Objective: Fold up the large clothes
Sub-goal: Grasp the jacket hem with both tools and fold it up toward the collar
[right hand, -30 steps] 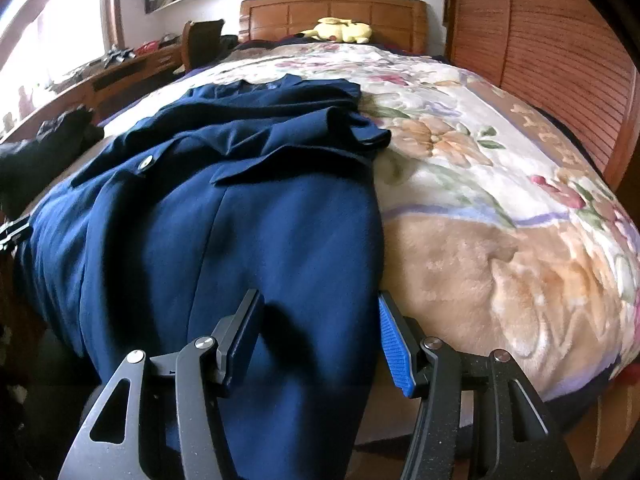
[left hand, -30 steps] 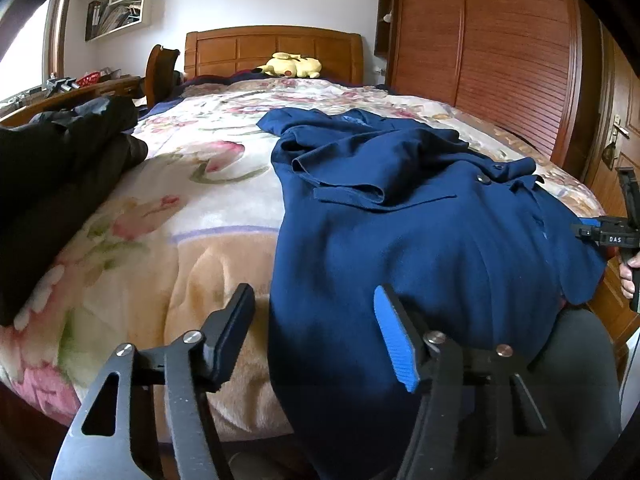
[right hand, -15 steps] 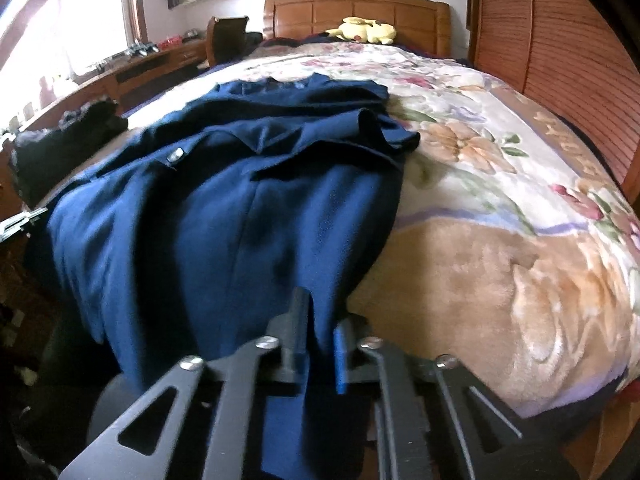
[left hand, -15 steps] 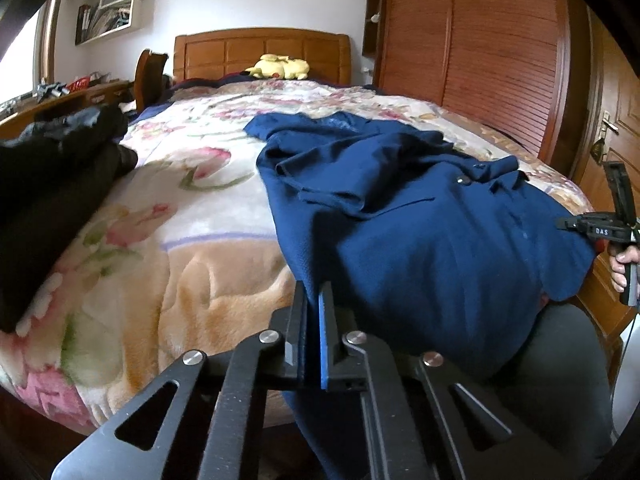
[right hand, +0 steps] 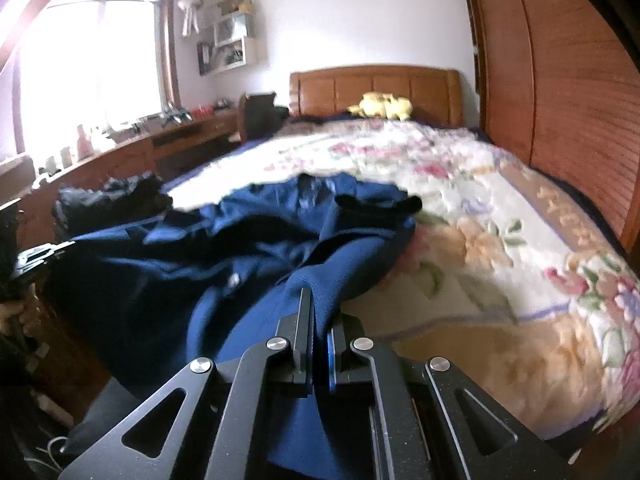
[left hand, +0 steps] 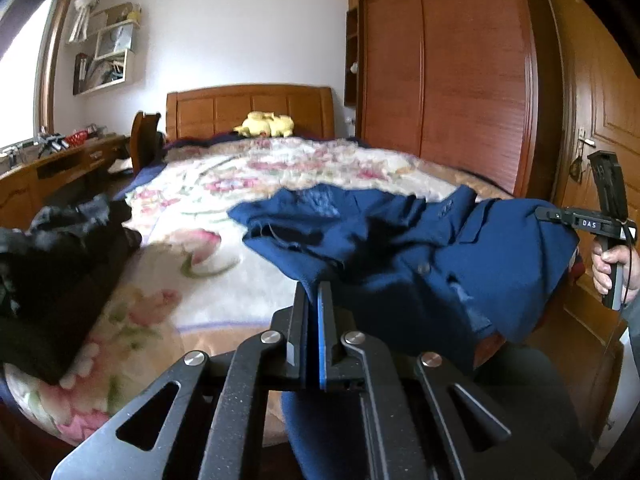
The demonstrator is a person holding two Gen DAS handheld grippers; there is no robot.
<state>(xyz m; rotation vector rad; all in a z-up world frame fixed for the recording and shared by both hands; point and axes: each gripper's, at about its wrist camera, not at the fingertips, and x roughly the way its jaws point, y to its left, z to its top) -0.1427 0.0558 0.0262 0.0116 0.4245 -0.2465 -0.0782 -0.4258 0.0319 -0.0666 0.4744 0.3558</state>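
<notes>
A navy blue buttoned garment (left hand: 420, 248) lies across the near end of a bed with a floral blanket (left hand: 224, 184). My left gripper (left hand: 314, 300) is shut on the garment's near left edge and holds it lifted off the blanket. My right gripper (right hand: 318, 312) is shut on the navy garment (right hand: 240, 248) at its near right edge, also raised. The cloth sags between the two grips. The right gripper (left hand: 560, 216) appears at the far right of the left wrist view, with a hand (left hand: 610, 264) on its handle.
A dark pile of clothes (left hand: 48, 280) lies on the bed's left side. A yellow plush toy (left hand: 266, 124) sits by the wooden headboard (left hand: 248, 108). A wooden wardrobe (left hand: 448, 80) and a door (left hand: 600, 112) stand to the right, a desk (right hand: 132, 152) under the window.
Both grippers went from open around the garment's near edge to shut on it, then rose, lifting the near part of the garment off the blanket.
</notes>
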